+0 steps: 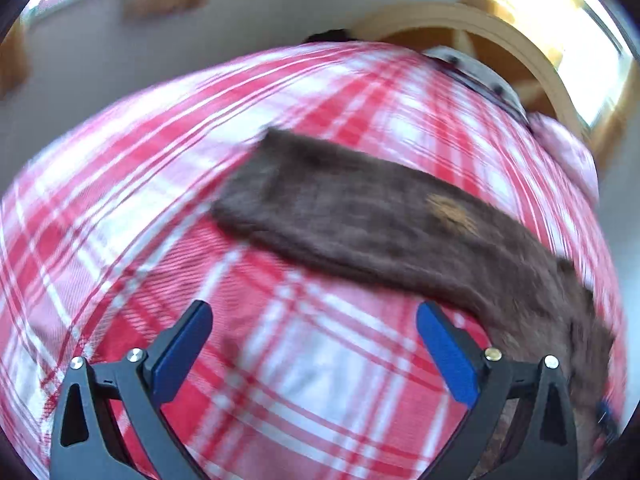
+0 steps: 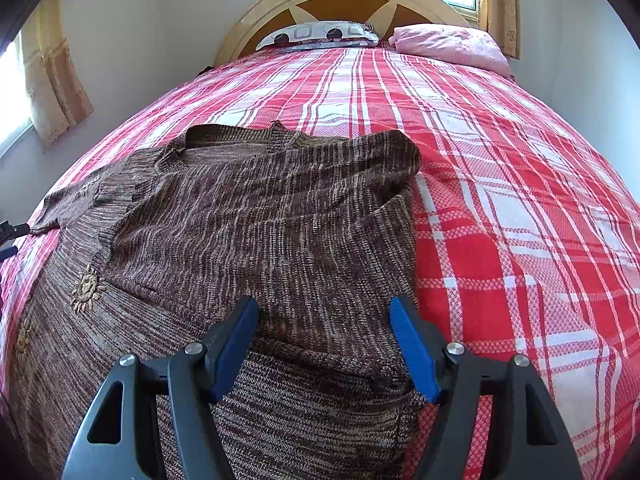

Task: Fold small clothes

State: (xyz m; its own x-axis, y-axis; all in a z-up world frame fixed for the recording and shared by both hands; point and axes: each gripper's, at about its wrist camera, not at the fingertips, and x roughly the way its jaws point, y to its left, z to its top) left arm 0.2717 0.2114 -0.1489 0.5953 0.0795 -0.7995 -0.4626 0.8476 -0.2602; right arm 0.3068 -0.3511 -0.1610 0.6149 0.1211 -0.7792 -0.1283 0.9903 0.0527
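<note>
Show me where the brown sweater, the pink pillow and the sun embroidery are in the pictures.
brown sweater [image 2: 256, 216]: right wrist view, middle of its knit body.
pink pillow [image 2: 452, 46]: right wrist view, middle of its top.
sun embroidery [image 2: 86, 288]: right wrist view, centre of the stitched sun.

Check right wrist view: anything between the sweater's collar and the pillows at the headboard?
Nothing. In the right wrist view only bare red plaid bedspread runs from the brown sweater to the patterned pillow and pink pillow.
</note>
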